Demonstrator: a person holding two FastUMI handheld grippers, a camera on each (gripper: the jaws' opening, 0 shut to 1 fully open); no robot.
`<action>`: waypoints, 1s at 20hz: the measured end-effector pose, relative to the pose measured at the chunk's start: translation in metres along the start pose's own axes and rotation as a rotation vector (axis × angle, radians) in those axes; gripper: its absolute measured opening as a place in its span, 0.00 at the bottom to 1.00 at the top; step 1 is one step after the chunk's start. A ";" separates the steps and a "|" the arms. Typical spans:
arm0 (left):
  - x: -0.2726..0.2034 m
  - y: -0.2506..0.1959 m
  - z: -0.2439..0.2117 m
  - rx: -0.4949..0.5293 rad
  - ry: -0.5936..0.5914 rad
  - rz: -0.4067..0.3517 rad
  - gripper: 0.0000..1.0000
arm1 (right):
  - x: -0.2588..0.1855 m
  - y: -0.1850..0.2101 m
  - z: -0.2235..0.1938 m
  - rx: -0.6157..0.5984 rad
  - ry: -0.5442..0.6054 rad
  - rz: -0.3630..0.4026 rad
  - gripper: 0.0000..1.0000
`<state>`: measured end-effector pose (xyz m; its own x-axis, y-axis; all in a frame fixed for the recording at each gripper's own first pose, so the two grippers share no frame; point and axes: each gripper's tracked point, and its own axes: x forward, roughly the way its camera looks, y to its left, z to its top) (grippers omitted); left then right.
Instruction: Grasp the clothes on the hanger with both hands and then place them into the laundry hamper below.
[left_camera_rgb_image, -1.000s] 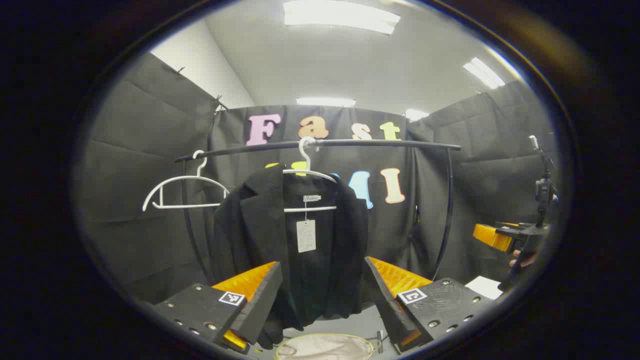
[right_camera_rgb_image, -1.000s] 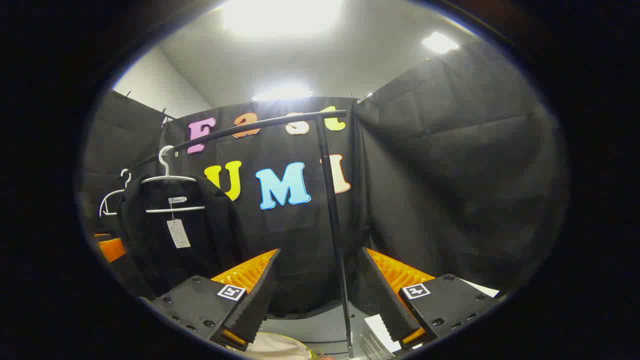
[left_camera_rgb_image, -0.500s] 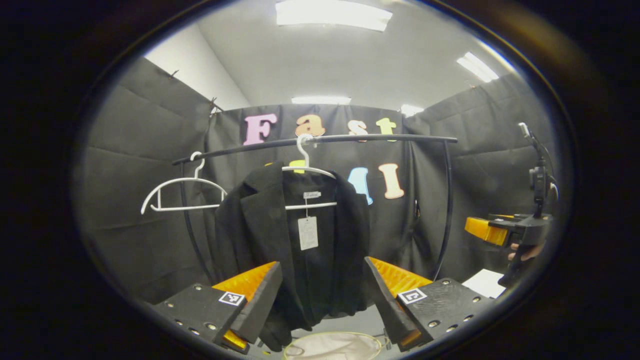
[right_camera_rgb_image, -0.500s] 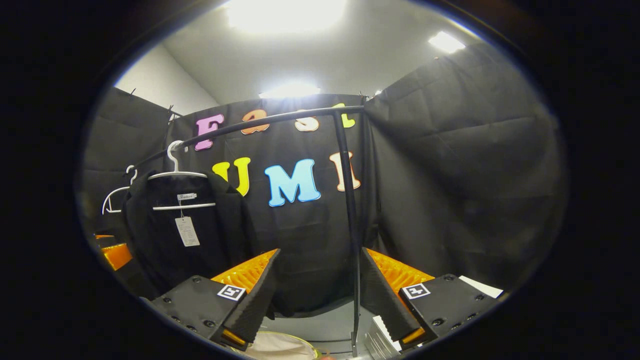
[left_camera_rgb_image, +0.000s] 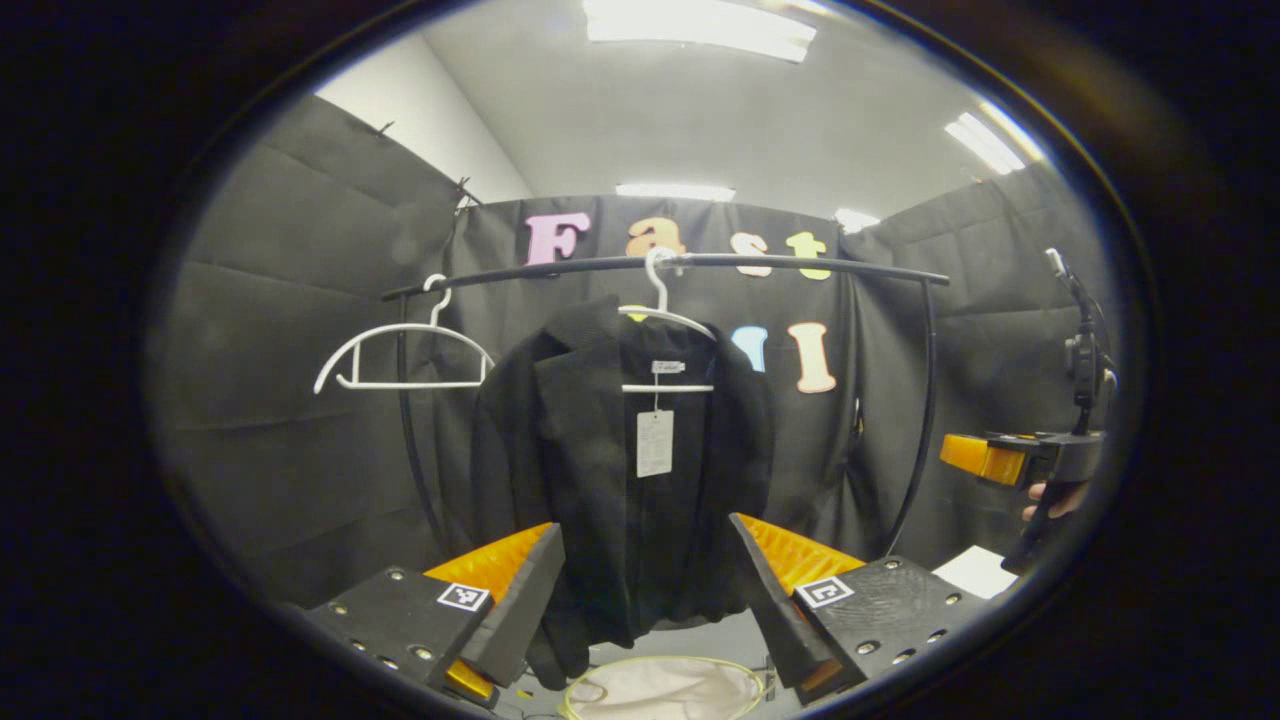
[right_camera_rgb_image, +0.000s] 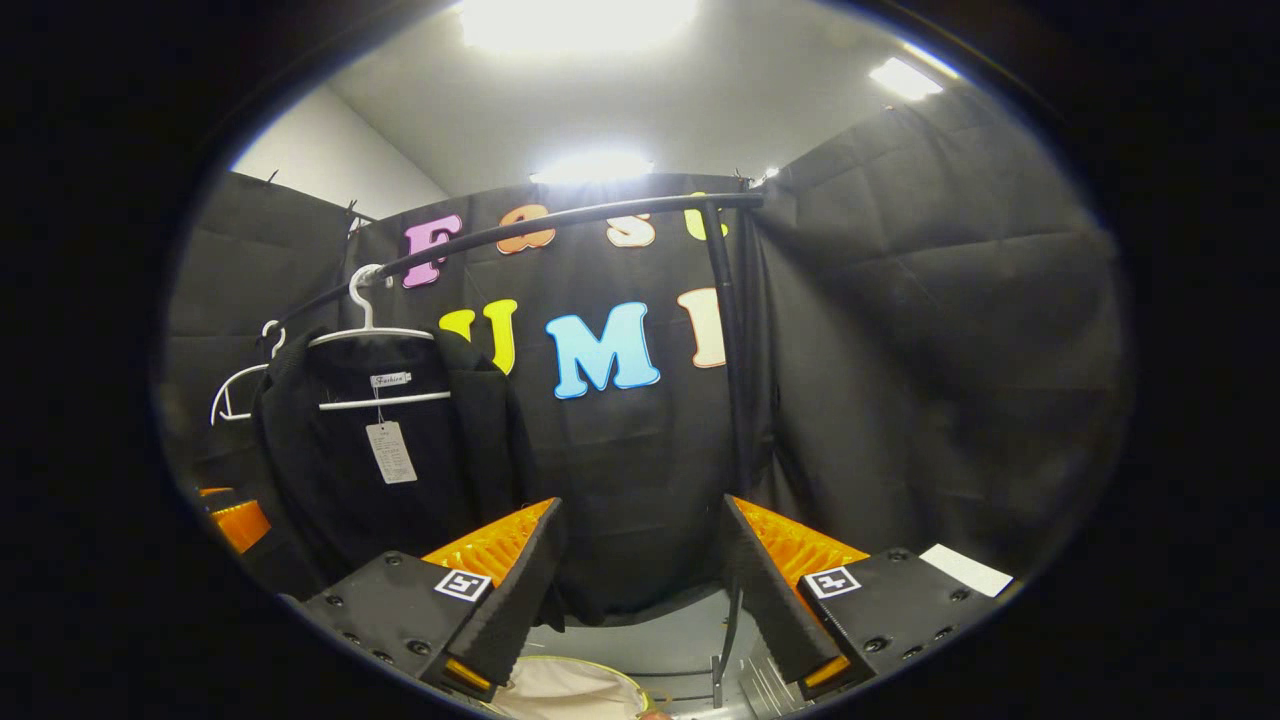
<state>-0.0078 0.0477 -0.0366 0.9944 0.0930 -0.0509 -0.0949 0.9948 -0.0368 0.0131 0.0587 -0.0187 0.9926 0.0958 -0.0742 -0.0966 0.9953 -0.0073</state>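
Black fabric, matte and faintly ribbed at the lapel, makes up the jacket (left_camera_rgb_image: 620, 470) that hangs from a thin white wire-like hanger (left_camera_rgb_image: 665, 320) hooked over a dark, round-sectioned rail (left_camera_rgb_image: 760, 263). A pale rectangular paper tag (left_camera_rgb_image: 655, 443) dangles on a string from the neck label, down the open front of the garment. A second white hanger (left_camera_rgb_image: 400, 350), bare and curved like a bow, hangs on the same rail to one side of the jacket, apart from it. The rail bends down at each end into slim upright posts.

Below the hem of the jacket, in the left gripper view, sits the laundry hamper (left_camera_rgb_image: 665, 690): a round mouth with a thin yellowish rim and a soft beige lining. Its rim also shows at the bottom of the right gripper view (right_camera_rgb_image: 570, 690).

The left gripper (left_camera_rgb_image: 645, 575) points straight at the jacket, its two wedge-shaped fingers spread wide with nothing between them; the inner faces are orange and ridged, the outer shells black and studded with small screws. The jacket hangs beyond the fingertips, not touched.

The right gripper (right_camera_rgb_image: 640, 560) has its fingers just as widely parted and empty, aimed at the black cloth wall near the rail's post (right_camera_rgb_image: 735, 400), with the jacket (right_camera_rgb_image: 380, 460) off to the side. In the left gripper view, that gripper (left_camera_rgb_image: 1010, 460) appears at the far edge, an orange and black block held by a hand (left_camera_rgb_image: 1050, 497).
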 end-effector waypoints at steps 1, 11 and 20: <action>-0.001 0.004 -0.001 -0.011 0.002 0.013 0.96 | 0.002 0.004 -0.001 0.005 0.014 0.009 0.98; 0.030 0.011 0.008 -0.064 0.044 0.137 0.96 | 0.047 0.047 0.000 -0.050 0.043 0.149 0.98; 0.079 0.023 0.034 -0.095 0.047 0.330 0.96 | 0.124 0.112 0.003 -0.061 0.029 0.425 0.93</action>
<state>0.0700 0.0797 -0.0076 0.9063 0.4046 -0.1218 -0.4170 0.9030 -0.1032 0.1261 0.1819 -0.0255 0.8612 0.4959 -0.1117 -0.5016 0.8646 -0.0287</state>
